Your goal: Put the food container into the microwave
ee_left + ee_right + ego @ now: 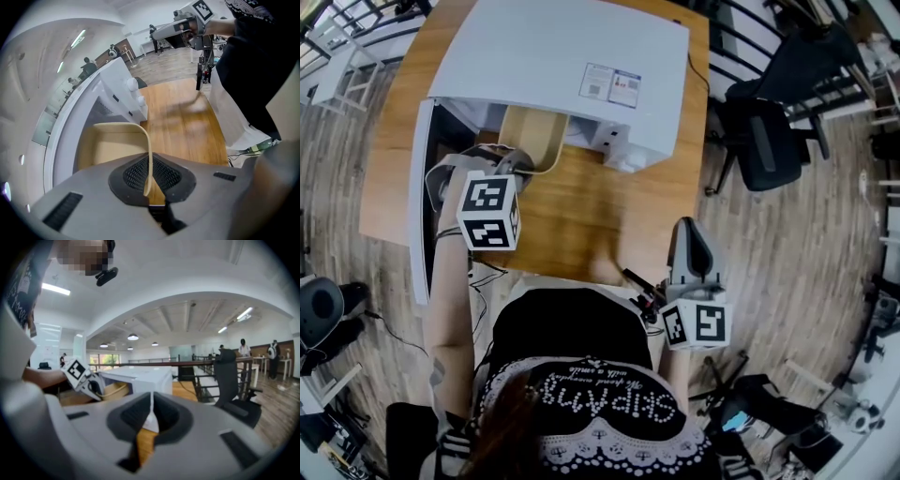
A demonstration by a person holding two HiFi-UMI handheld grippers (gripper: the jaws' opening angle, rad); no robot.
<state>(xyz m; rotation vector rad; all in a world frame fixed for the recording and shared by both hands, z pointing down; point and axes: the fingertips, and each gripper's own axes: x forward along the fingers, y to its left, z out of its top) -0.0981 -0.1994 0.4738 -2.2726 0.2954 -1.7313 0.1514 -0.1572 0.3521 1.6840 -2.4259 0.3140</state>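
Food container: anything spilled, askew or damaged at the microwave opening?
Nothing stands out. The food container, pinched by its side wall in the left gripper, is partway inside the open microwave. It looks empty and undamaged, and the table below shows no spill.

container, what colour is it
Pale beige; the container shows best in the left gripper view.
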